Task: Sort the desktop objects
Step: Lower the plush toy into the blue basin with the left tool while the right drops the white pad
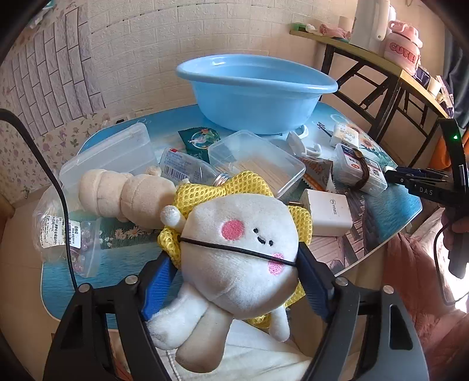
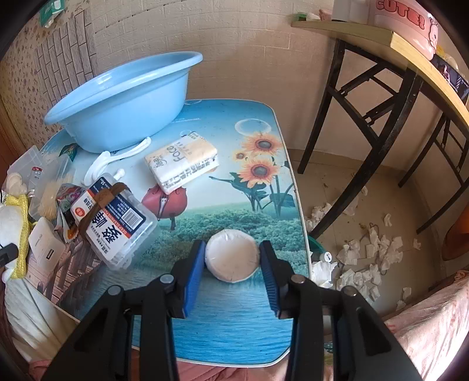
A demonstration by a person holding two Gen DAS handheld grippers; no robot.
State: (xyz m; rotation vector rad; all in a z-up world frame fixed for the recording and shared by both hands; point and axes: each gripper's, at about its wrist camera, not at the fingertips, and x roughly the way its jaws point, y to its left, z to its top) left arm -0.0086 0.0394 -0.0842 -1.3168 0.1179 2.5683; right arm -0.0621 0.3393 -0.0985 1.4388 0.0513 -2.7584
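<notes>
The left claw (image 1: 237, 281) pinches a white plush toy (image 1: 237, 252) with pink cheeks and a yellow mesh collar, both blue pads pressed into its sides; the toy hangs lifted over the near edge of the counter (image 1: 123, 255). The blue basin (image 1: 255, 96) stands ahead of this claw, beyond the clutter, and looks like the likely drop place. To do this carry well, I would keep the squeeze steady, since the soft body can slump out, lift clear of the clear plastic box (image 1: 263, 164) and the small bottle (image 1: 187, 167) just ahead, and let go only once over the rim.

The right claw (image 2: 231, 260) brackets a round white wrapped puck (image 2: 231, 255) lying on the counter. The left pad seems to touch it, the right pad shows a sliver of gap, so I cannot tell whether it is gripped yet. It should close squarely across the widest part before lifting.

Writing: "Face" on the tissue pack (image 2: 181, 161) ahead of the right claw; "CUTE!" on the pink container (image 2: 401, 23) on the side table; "DAS" on the right claw's body in the left view.
</notes>
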